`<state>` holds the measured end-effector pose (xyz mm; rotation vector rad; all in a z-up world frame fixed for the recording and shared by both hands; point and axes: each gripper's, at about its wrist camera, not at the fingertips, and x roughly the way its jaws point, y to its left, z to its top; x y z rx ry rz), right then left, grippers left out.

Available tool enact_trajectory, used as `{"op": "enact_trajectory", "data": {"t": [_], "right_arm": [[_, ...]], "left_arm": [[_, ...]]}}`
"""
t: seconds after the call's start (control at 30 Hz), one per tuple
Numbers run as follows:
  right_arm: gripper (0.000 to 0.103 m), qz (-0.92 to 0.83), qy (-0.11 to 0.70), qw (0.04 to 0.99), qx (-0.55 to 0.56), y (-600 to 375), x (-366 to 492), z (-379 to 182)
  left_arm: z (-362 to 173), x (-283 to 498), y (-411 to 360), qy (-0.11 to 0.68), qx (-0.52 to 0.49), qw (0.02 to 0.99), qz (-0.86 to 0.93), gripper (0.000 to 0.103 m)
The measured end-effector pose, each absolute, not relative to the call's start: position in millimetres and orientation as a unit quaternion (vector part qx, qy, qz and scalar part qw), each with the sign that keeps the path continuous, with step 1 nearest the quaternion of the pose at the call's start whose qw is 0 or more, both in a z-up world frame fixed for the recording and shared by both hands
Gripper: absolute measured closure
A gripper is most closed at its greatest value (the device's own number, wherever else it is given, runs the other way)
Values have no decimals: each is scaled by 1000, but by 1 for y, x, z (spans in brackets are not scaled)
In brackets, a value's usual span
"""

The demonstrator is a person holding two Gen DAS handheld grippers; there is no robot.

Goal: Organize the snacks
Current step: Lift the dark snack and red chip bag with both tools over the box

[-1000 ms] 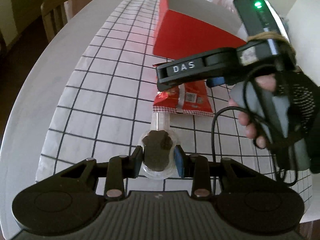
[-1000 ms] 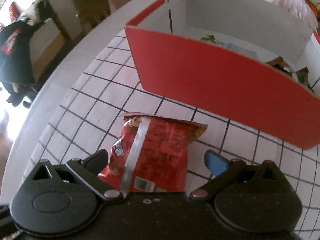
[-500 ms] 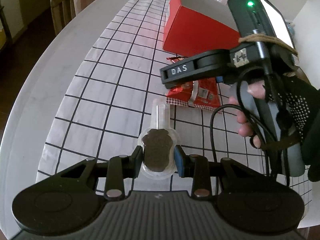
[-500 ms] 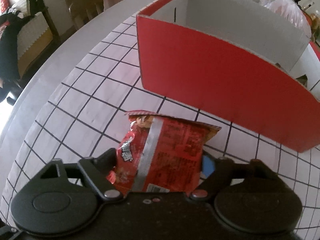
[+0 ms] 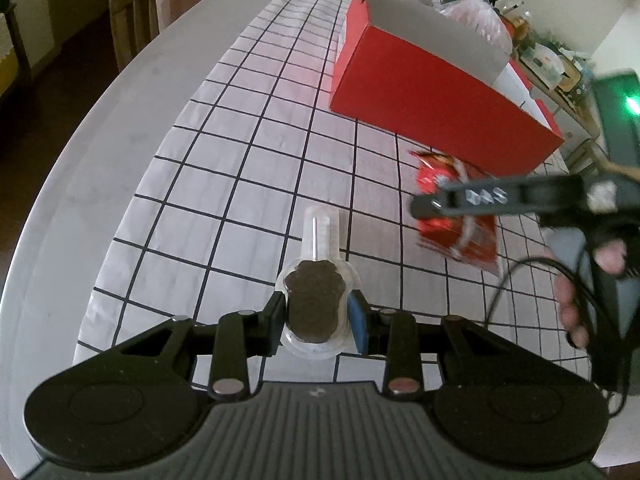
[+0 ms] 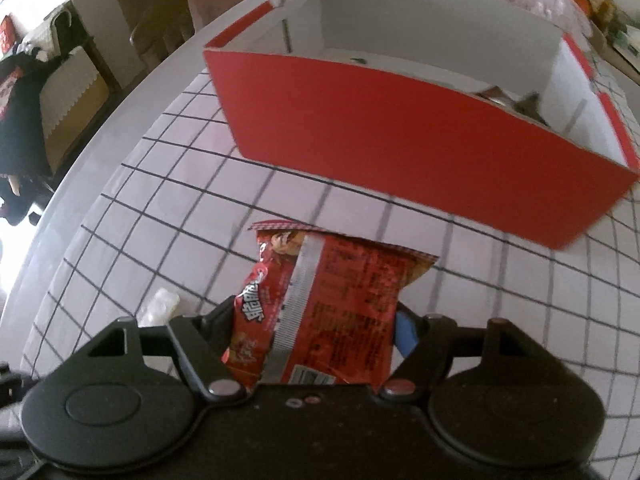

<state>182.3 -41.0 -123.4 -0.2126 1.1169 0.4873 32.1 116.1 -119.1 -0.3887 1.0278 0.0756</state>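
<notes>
Nearest, in the left wrist view: left claw [image 5: 316, 316] clenched on a clear-wrapped chocolate lollipop [image 5: 314, 306], stick end pointing away, held above the gridded counter [image 5: 224, 184]. In the right wrist view: right claw [image 6: 316, 330] clamped on a red snack packet [image 6: 332, 300] from both sides, packet apparently lifted clear of the cloth, though contact at its far edge hard to rule out.

Step in hand, by judgement: both snacks grasped, carry toward the box about to begin. Next move calls for raising each snack above the near red wall, travelling forward over the rim, then letting go inside; packet floppy, so likely to catch on the wall if carried low.

Farther on: red box [image 6: 400, 140] with white interior, open-topped, standing on the counter just beyond the packet. Inside, a white partition on the left side; near the right end, some dark-and-green wrappers peeking above the wall, too hidden to name. Left portion's floor out of sight.

Beyond the box: plastic bags [image 5: 472, 12] and a chair [image 5: 136, 28].
</notes>
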Motion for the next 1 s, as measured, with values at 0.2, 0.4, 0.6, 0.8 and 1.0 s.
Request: {"op": "enact_trajectory", "data": {"t": [0.2,0.4,0.6,0.8,1.0], "right_arm": [[28,222,519,821,-88,-77,173,-108],[28,221,505,831,-79,-103,169,-88],[28,216,488,843,-68,-127,170,-67],[28,211,471,855,-57,-143,174,-46],[28,213,457,862,-55,-151,178,-31]], "left_arm": [[-109,34,113,485,-187,853,37,70],[-92,44,104,475,-181,861,30,71],[-68,57,96,460,-177,870,18,71],[-45,74,87,449,-165,878,9,71],[-18,90,83,427,-152,892,-1,71]]}}
